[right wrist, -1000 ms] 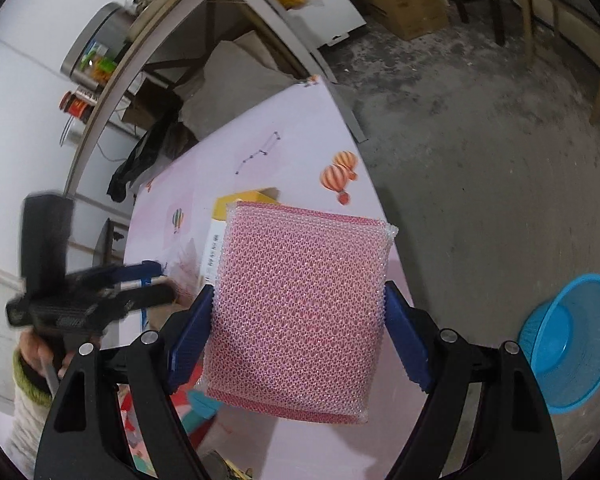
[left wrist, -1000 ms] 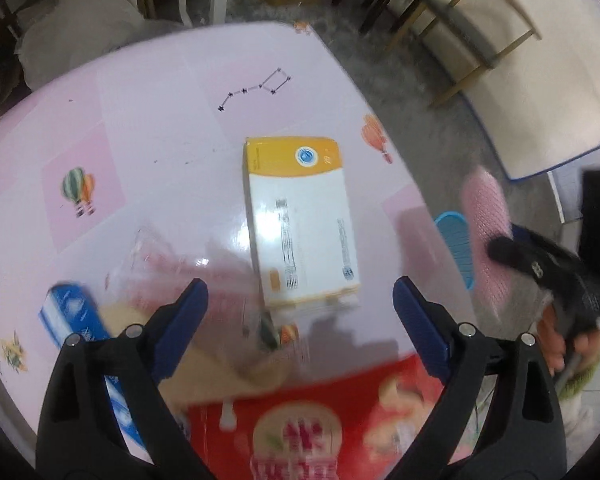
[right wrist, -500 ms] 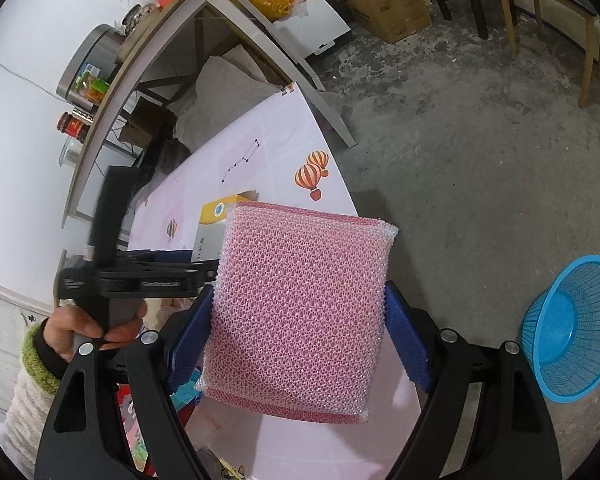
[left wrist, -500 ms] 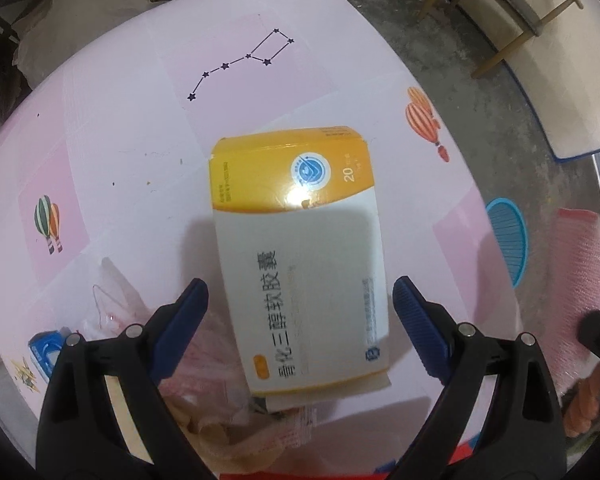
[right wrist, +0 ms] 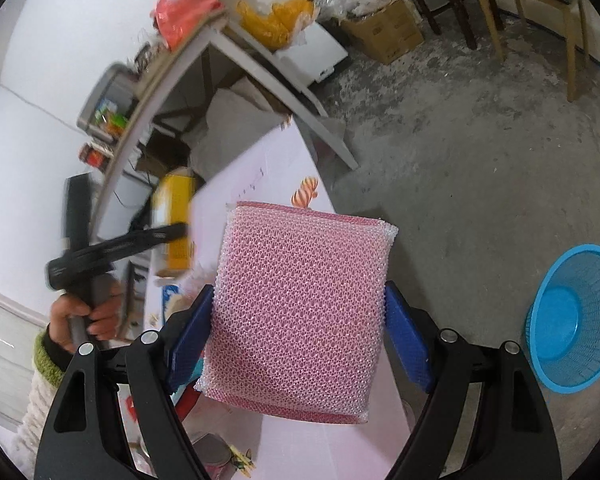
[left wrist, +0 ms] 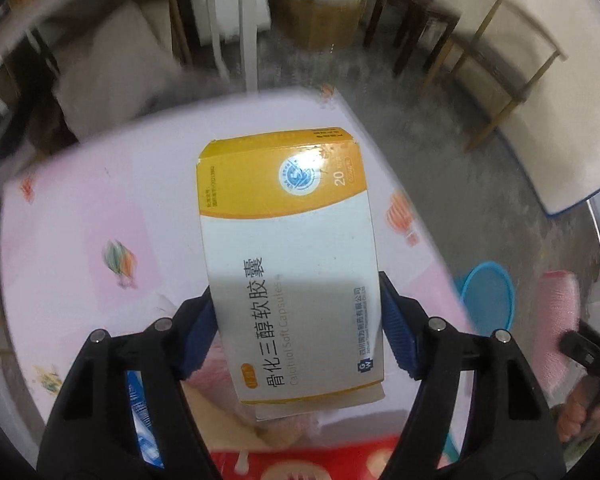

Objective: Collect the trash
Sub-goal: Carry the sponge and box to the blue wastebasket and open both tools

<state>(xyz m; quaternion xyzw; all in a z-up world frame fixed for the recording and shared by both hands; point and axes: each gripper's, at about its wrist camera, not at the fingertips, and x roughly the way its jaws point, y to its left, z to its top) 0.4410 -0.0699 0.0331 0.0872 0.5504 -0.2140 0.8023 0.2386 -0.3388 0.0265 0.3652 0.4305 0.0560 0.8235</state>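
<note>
My left gripper (left wrist: 300, 332) is shut on a white and yellow medicine box (left wrist: 288, 256) and holds it lifted above the pink table (left wrist: 72, 224). My right gripper (right wrist: 300, 336) is shut on a pink mesh scouring sponge (right wrist: 300, 308), held in the air beside the table's right edge. The sponge also shows at the right of the left wrist view (left wrist: 556, 320). The lifted box shows blurred in the right wrist view (right wrist: 174, 228). A blue mesh waste basket (right wrist: 576, 316) stands on the floor to the right, and shows in the left wrist view (left wrist: 488, 296).
More litter lies on the table near me: a red packet (left wrist: 320, 456), a blue wrapper (left wrist: 140, 412), crumpled plastic (left wrist: 216, 372), a small tin (right wrist: 214, 456). Wooden chairs (right wrist: 532, 4), a cardboard box (right wrist: 384, 32) and a cluttered side table (right wrist: 204, 48) stand beyond on the concrete floor.
My left gripper moved onto the medicine box, shut on it and lifted it off the table. My right gripper kept hold of the sponge and shifted slightly.
</note>
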